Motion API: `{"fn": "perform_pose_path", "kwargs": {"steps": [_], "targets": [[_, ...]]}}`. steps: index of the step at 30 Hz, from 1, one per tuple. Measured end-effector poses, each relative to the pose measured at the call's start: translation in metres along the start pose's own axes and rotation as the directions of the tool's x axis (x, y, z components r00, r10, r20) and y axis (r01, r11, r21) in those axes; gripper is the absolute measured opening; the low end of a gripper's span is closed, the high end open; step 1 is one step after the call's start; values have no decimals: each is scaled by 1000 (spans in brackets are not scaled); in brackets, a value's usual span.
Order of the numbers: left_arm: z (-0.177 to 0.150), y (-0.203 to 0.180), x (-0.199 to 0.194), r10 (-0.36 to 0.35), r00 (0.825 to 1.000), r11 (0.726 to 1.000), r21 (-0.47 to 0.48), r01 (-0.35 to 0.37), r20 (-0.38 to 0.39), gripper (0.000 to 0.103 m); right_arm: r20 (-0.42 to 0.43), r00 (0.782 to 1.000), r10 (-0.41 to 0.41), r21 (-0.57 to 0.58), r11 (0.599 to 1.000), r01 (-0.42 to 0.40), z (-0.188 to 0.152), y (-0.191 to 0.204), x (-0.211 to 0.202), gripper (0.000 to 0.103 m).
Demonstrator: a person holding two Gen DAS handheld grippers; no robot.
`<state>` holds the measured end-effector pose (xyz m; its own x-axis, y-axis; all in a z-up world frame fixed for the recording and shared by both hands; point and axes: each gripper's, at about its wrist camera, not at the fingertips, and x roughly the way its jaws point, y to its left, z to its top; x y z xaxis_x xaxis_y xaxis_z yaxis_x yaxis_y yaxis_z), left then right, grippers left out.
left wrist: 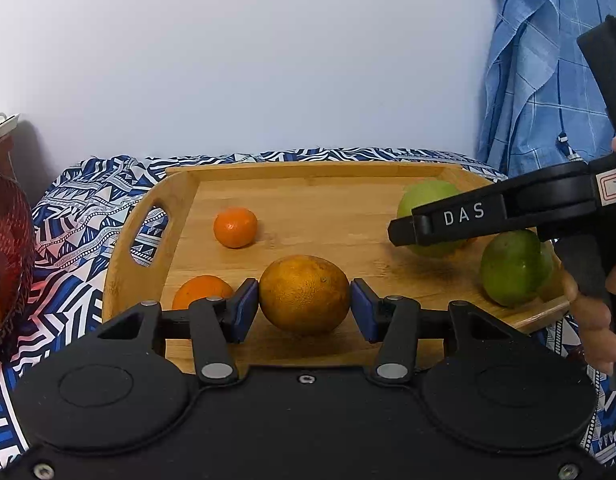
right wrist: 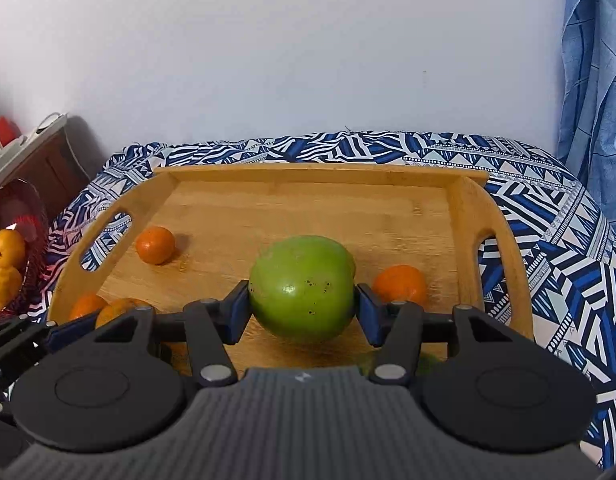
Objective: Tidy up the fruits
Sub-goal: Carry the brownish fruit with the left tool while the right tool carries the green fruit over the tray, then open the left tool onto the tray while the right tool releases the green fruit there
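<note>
My left gripper is shut on a large dull orange, its blue pads pressing both sides, low over the front of the wooden tray. My right gripper is shut on a green fruit near the middle of the tray. In the left wrist view that green fruit shows behind a black finger of the right gripper. A second green fruit lies at the tray's right end. Small mandarins lie on the tray floor.
A red bowl holding oranges stands left of the tray. A blue-and-white patterned cloth covers the table. A blue checked fabric hangs at the right. A person's hand grips the right tool's handle.
</note>
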<state>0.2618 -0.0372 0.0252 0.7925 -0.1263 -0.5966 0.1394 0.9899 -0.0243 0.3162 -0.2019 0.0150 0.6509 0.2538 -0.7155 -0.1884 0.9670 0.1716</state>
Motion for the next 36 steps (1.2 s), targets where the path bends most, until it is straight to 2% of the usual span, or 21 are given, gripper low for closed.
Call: {"fn": "perform_pose_path", "kwargs": {"steps": [31, 36], "targets": [[5, 4, 4, -22, 1000, 1000, -13, 22, -21, 49, -71, 997, -29, 8, 1000, 30, 4, 2, 12, 59], [5, 7, 4, -29, 999, 999, -27, 28, -19, 53, -69, 997, -39, 4, 999, 39, 4, 2, 10, 62]]}}
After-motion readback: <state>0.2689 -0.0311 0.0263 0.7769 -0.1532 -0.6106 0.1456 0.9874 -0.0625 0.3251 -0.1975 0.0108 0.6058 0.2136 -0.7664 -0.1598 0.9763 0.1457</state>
